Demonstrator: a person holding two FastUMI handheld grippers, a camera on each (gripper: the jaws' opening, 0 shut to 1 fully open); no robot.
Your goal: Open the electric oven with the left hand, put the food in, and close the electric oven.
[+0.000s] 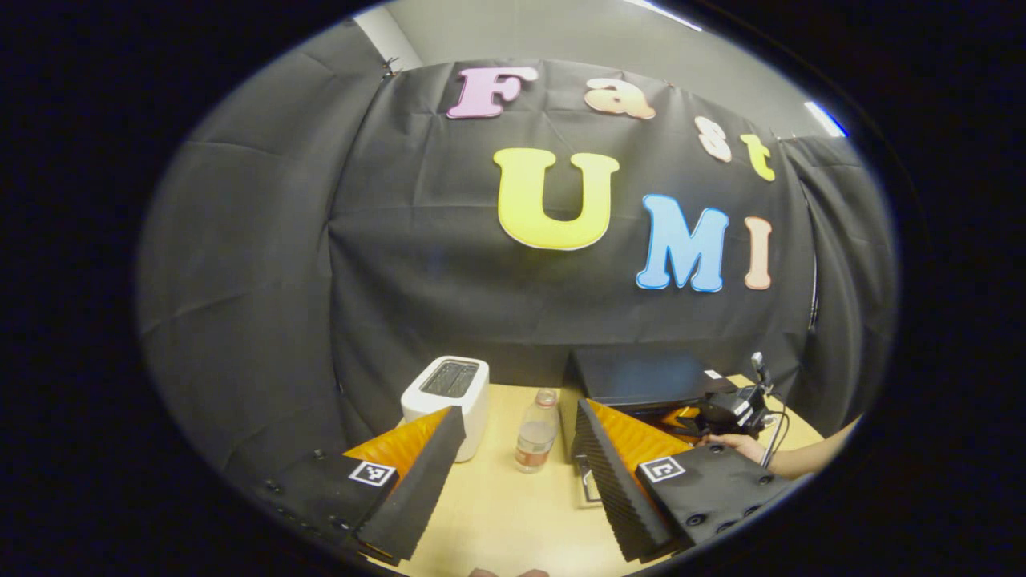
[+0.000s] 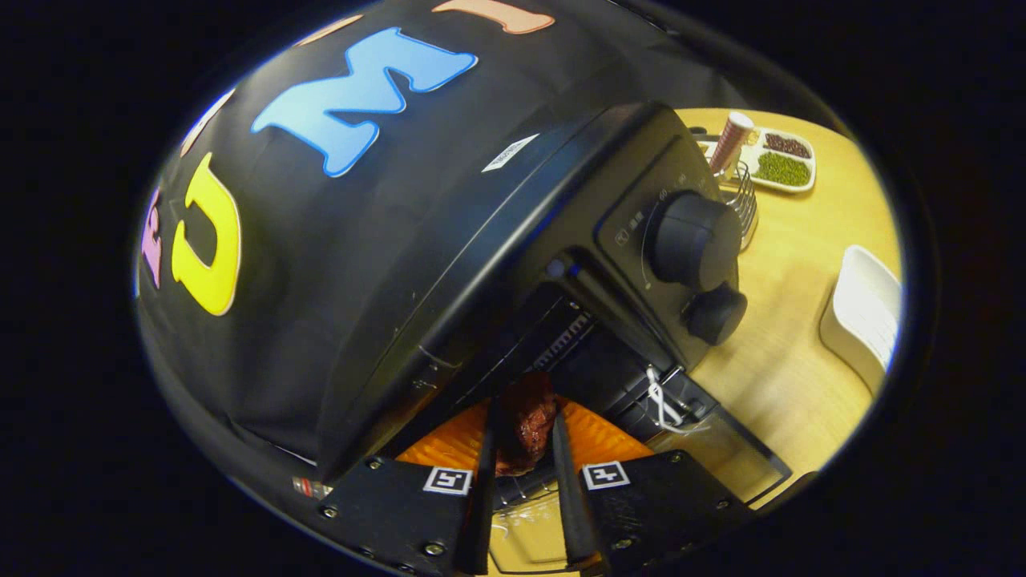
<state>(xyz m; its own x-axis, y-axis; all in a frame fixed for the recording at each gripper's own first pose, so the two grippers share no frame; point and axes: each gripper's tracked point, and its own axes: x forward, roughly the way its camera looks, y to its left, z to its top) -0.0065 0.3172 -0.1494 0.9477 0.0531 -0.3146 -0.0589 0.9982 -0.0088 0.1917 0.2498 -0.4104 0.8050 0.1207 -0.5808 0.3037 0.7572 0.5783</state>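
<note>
A dark reddish-brown piece of cooked meat (image 2: 525,423) sits clamped between the right gripper (image 2: 521,449) fingers at the black electric oven's (image 2: 513,264) open mouth, above its lowered door (image 2: 721,449). The left gripper (image 1: 513,449) hangs released over the wooden table (image 1: 513,521), near a white toaster (image 1: 449,397) and clear bottle (image 1: 537,433).

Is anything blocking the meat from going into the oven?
Nothing visible does. The right claw holds the meat right at the oven's open front, with the door dropped down below and the dark inside just ahead.
</note>
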